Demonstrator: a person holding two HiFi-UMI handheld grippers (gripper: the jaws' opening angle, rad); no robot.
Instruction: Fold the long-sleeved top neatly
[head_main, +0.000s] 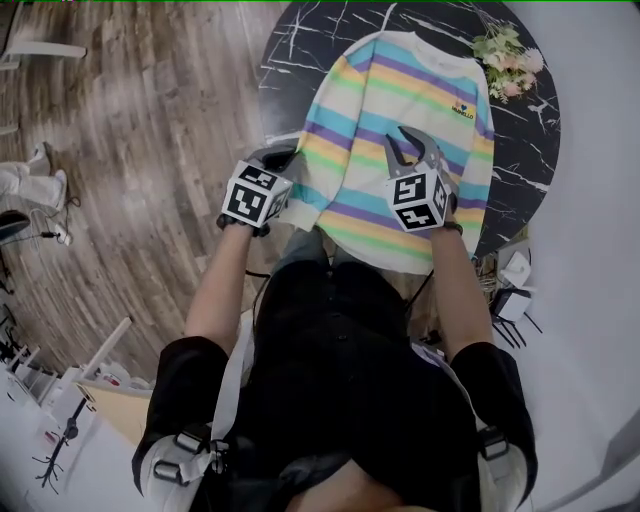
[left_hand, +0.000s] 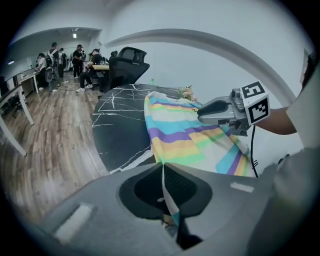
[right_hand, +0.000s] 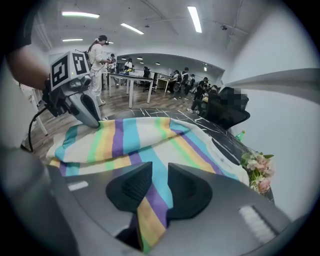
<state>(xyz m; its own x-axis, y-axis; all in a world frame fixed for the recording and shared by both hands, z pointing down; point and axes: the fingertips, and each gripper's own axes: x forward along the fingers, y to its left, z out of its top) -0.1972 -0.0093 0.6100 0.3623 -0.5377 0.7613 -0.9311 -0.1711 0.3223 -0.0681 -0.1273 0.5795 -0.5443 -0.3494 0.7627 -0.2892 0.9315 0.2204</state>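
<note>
The long-sleeved top, striped in yellow, turquoise, purple, green and white, lies spread on a round black marble table. My left gripper is at the top's near left edge. In the left gripper view its jaws are shut on a thin edge of the fabric. My right gripper sits over the top's near right part. In the right gripper view its jaws pinch a raised fold of striped cloth that fills the gap between them. Each gripper shows in the other's view: the right one and the left one.
A small bunch of flowers lies on the table by the top's far right shoulder. The table's near edge is just in front of the person's body. Wooden floor lies to the left. A black office chair and several people stand beyond the table.
</note>
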